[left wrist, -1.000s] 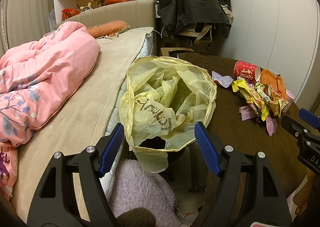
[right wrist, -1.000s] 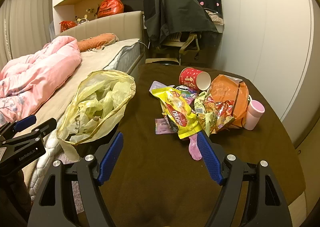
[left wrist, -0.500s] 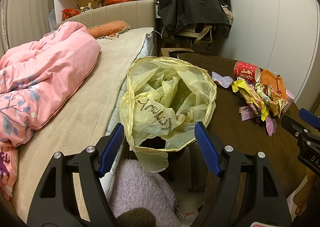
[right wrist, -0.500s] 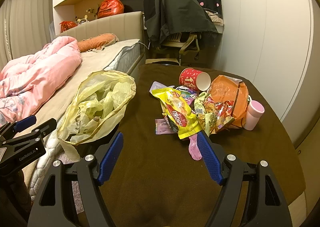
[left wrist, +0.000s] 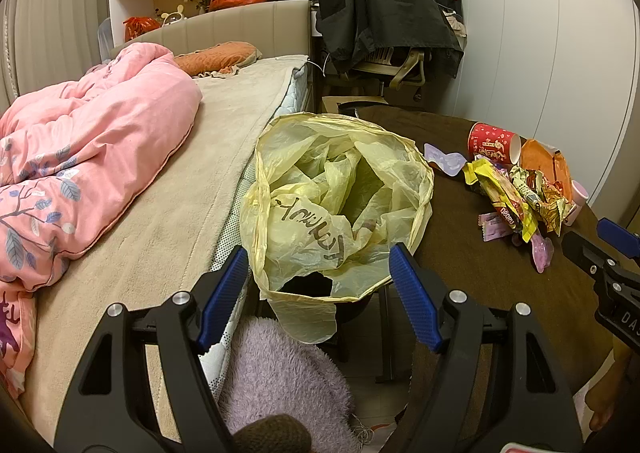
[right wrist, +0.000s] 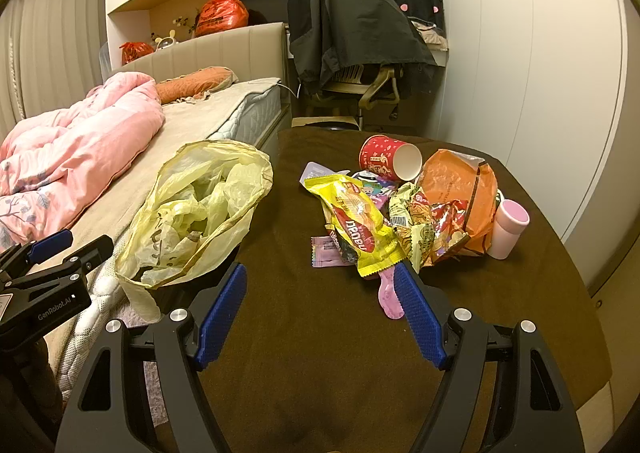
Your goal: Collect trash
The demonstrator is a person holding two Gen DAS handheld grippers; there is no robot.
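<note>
On table (right wrist: 320,333): crumpled wrappers (right wrist: 360,225), tipped red cup (right wrist: 390,157); yellow bag (left wrist: 340,205) gaping.

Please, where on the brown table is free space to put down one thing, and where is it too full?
Bare cloth lies between the right gripper and the wrapper pile, and along the strip of table between the yellow bag and the pile. It is crowded from the red cup past the orange bag to the pink cup.
</note>
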